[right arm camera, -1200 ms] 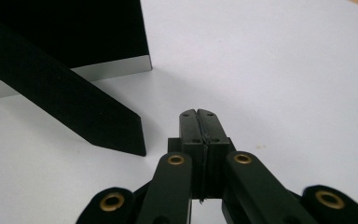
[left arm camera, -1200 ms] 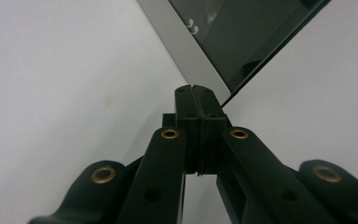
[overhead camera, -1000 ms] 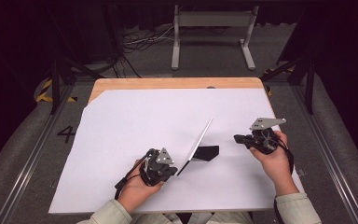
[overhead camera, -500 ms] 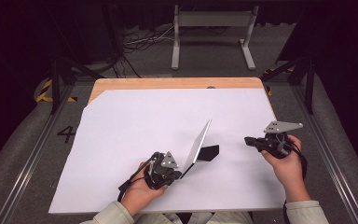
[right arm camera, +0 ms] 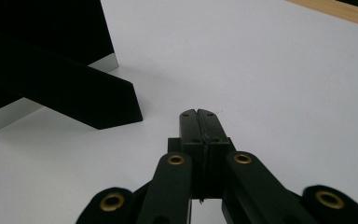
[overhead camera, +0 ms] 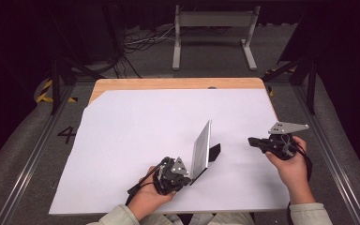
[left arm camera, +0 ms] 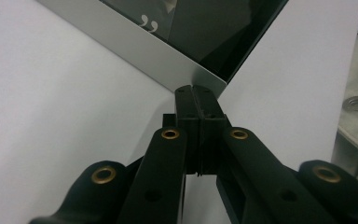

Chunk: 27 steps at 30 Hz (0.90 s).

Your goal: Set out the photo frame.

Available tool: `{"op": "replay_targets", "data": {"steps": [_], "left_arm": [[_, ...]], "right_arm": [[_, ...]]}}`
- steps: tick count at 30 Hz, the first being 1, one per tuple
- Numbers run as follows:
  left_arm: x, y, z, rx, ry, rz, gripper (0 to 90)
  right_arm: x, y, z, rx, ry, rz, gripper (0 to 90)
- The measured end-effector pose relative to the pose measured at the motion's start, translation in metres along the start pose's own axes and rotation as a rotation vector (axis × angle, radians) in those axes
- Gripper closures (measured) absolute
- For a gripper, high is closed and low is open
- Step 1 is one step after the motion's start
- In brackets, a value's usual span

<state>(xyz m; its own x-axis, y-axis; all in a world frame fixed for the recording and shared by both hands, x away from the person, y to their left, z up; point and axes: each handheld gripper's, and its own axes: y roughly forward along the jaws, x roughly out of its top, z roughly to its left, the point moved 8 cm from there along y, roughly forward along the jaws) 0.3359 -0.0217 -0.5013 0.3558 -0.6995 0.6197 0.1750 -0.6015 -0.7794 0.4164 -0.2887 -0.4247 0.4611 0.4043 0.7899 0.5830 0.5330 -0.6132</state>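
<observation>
**Left gripper pinches the corner of a standing frame**

The left gripper (left arm camera: 196, 100) has its two jaws pressed together on the lower corner of a picture frame (left arm camera: 135, 44), the pale border of the frame running off toward the upper left of the left gripper view and the dark glass above it filling the top centre. In the high view that gripper (overhead camera: 187, 174) sits low and a little left of centre, gripped by the person's left hand (overhead camera: 147, 197), and the frame (overhead camera: 201, 149) stands nearly on edge just above it, leaning, with its black back stand (overhead camera: 214, 152) touching the white sheet (overhead camera: 136, 126) to its right.

The right gripper (right arm camera: 199, 116) has its jaws closed flat against each other with nothing between them, hovering over bare white sheet. In the right gripper view the black stand (right arm camera: 74, 95) crosses the upper left of the picture, apart from the jaw tips. In the high view this gripper (overhead camera: 254, 141) is at the right of the frame, held in the right hand (overhead camera: 293, 164), well clear of the picture frame.

The white sheet covers most of the wooden table (overhead camera: 168, 83), whose bare strip shows along the top edge.
</observation>
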Motion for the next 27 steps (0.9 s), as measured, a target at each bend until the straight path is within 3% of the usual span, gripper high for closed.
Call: {"op": "replay_targets", "data": {"steps": [13, 27], "left_arm": [[0.015, 0.014, -0.012, -0.034, 0.042, -0.001, 90.0], [0.029, 0.026, -0.022, -0.04, 0.074, -0.003, 90.0]], "right_arm": [[-0.003, -0.011, 0.003, -0.01, -0.001, -0.005, 90.0], [-0.01, -0.025, 0.003, -0.026, 0.031, -0.009, 90.0]]}}
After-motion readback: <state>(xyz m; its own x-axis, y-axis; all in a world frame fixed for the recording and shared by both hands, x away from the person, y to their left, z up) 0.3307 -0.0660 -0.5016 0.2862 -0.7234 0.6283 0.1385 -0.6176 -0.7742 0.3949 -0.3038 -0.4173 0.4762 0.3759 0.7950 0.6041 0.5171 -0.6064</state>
